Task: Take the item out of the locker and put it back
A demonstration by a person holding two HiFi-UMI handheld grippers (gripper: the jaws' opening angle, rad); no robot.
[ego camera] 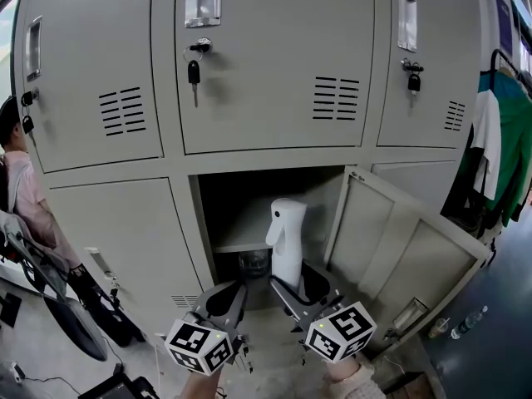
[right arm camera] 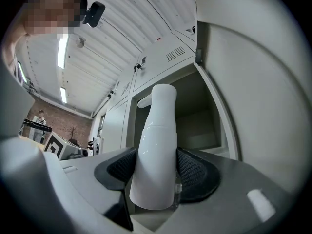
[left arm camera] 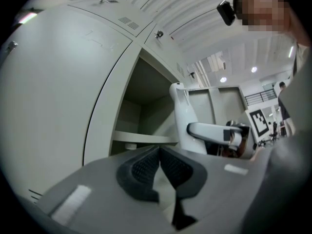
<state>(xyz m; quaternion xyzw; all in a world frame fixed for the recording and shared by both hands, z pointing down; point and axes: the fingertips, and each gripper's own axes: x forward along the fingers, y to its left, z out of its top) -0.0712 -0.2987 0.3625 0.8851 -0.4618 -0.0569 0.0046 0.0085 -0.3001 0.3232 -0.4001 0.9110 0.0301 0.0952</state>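
A white spray bottle (ego camera: 287, 238) stands upright at the mouth of the open lower middle locker (ego camera: 224, 214), in front of its shelf. My right gripper (ego camera: 296, 281) is shut on the bottle's lower body. In the right gripper view both dark pads (right arm camera: 192, 172) press the sides of the bottle (right arm camera: 156, 145). My left gripper (ego camera: 234, 289) hovers just left of the bottle, shut and holding nothing. In the left gripper view its jaws (left arm camera: 159, 155) meet at the tips, and the bottle (left arm camera: 183, 116) shows beyond them with the right gripper's finger (left arm camera: 209, 130) across it.
The locker door (ego camera: 399, 248) hangs open to the right. A dark round object (ego camera: 253, 263) sits low inside the locker. A key (ego camera: 194, 71) hangs from the locker above. A person in pink (ego camera: 25, 189) stands at the left; clothes (ego camera: 499, 148) hang at the right.
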